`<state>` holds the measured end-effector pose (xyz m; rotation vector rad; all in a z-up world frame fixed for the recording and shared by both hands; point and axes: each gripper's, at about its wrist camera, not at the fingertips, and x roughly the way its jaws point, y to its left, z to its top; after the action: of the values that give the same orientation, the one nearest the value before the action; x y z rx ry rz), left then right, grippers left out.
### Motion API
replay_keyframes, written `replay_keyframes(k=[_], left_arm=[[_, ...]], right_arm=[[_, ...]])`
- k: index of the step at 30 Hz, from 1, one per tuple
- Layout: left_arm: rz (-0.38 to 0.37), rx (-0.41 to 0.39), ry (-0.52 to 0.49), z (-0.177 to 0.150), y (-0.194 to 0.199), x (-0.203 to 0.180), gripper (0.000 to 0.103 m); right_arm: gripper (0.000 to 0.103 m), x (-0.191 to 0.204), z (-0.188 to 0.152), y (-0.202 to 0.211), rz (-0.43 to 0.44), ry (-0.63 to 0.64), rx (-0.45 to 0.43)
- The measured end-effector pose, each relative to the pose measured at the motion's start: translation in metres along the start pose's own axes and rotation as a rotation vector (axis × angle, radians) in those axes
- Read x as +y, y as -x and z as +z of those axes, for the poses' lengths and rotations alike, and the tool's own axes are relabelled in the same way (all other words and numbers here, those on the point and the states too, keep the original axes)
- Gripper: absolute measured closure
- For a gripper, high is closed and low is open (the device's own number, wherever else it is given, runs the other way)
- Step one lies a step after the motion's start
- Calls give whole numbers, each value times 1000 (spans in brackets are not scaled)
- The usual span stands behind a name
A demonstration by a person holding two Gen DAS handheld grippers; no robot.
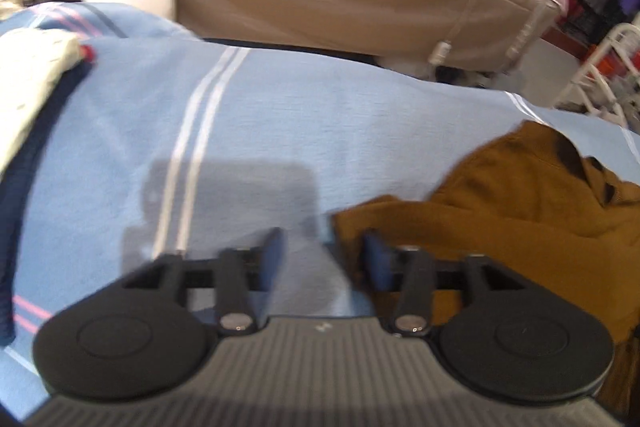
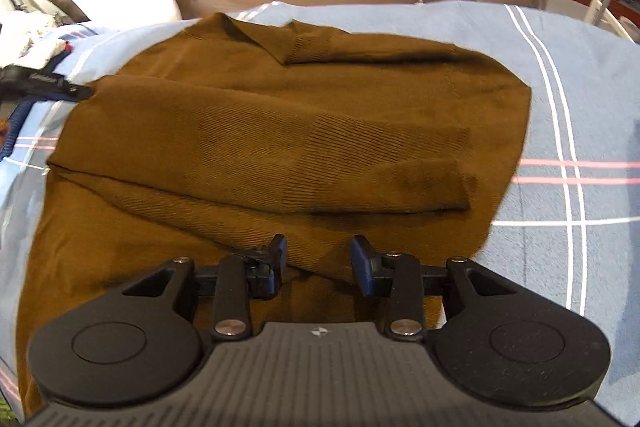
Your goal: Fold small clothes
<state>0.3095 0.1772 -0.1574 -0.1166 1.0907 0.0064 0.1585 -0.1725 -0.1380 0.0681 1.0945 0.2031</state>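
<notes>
Left gripper is hovering open and empty over the blue bedsheet beside the brown sweater, sleeves already lying folded across its body, while right gripper is hanging open above its hem; body folds appear left.

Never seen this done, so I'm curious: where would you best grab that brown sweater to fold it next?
Probably the near hem of the brown sweater, coming from above at its near edge: both sleeves already lie folded across the body, and the open right gripper hangs right over that edge.
</notes>
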Motion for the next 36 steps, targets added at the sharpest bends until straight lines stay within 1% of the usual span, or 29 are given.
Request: replay_keyframes(k=[1,2,4,5,6,7,8,9,10,11,12,13,14,16,17,18,19,21,23,24,25,26,27,28,31,33,34,35,36], left_arm=[[24,-7,3,-4,6,3,27],[31,-17,-8,-6,13,3,27],[55,-44,-53,-11,28,-4,27],[64,-56,-86,-13,35,-11,27],[63,-69,-114,-16,41,-16,27],[52,-78,-130,-15,45,-25,27],[34,-81,-135,-16,50,-33,27],[8,-82,-138,-18,54,-41,27],[-25,-85,-155,-22,55,-55,27],[-47,-85,-183,-25,56,-67,27],[-55,-83,-214,-28,56,-81,27],[-69,-82,-241,-31,55,-95,27],[-90,-81,-265,-31,51,-106,27],[-100,-83,-318,-28,41,-130,27],[-98,-84,-344,-23,34,-141,27],[-106,-81,-364,-18,27,-150,27],[-120,-70,-379,-13,20,-159,27],[-148,-56,-377,-7,9,-169,27],[-158,-55,-372,-9,6,-175,27],[-163,-58,-379,-13,8,-176,27],[-168,-60,-392,-18,9,-178,27],[-172,-54,-401,-25,11,-180,27],[-176,-43,-403,-31,14,-180,27],[-184,-31,-398,-39,16,-178,27],[-180,-9,-388,-61,23,-173,27],[-174,2,-373,-74,24,-171,27],[-174,11,-360,-79,24,-169,27],[-169,12,-348,-83,25,-167,27],[-163,8,-341,-87,27,-166,27]], right_arm=[[41,-3,-1,1,-18,-11,-1],[41,-5,-2,5,-33,-26,-11],[41,-8,-4,15,-34,-26,-48],[41,-8,-5,19,-63,-6,-53],[41,-9,-6,19,-116,9,-41],[46,-13,-6,18,-160,15,-25],[46,-18,-4,18,-200,-1,-22],[47,-22,0,23,-220,-24,-48],[47,-24,7,30,-208,-33,-102],[47,-22,16,36,-165,-17,-153],[41,-18,27,38,-112,10,-196],[33,-13,40,36,-66,44,-222],[32,-5,54,28,-55,93,-226],[34,15,77,3,-96,254,-207],[35,24,84,-10,-91,339,-198],[42,30,88,-22,-66,408,-189],[43,36,91,-33,-48,470,-173],[44,47,92,-53,-91,579,-142],[44,55,91,-68,-141,672,-140],[48,55,94,-71,-150,688,-148],[74,54,97,-72,-148,694,-154],[90,51,101,-73,-161,692,-157],[95,49,106,-75,-175,681,-152],[95,46,114,-75,-169,659,-151],[95,32,141,-77,-220,563,-165],[92,22,157,-93,-240,496,-93],[88,19,161,-97,-225,484,-81],[81,19,163,-94,-216,483,-110],[53,20,161,-87,-225,471,-141]])
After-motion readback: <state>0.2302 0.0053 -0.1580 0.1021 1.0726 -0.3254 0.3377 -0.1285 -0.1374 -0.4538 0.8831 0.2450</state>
